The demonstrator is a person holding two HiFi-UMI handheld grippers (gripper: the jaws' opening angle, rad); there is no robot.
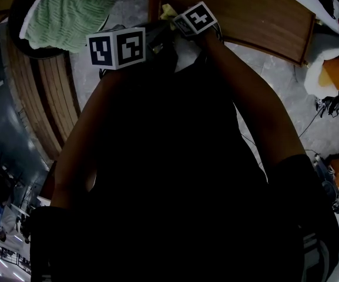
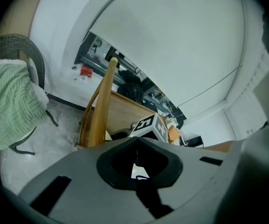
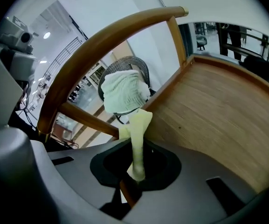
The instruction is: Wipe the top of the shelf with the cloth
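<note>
A grey speckled floor [image 1: 287, 84] lies below the wooden shelf [image 3: 218, 120]. The right gripper [image 3: 135, 171] pinches the pale yellow cloth [image 3: 138, 139], a narrow strip running lengthwise straight out from its jaws toward the shelf's edge. The left gripper [image 2: 137, 141] has its jaws pressed together on nothing.
</note>
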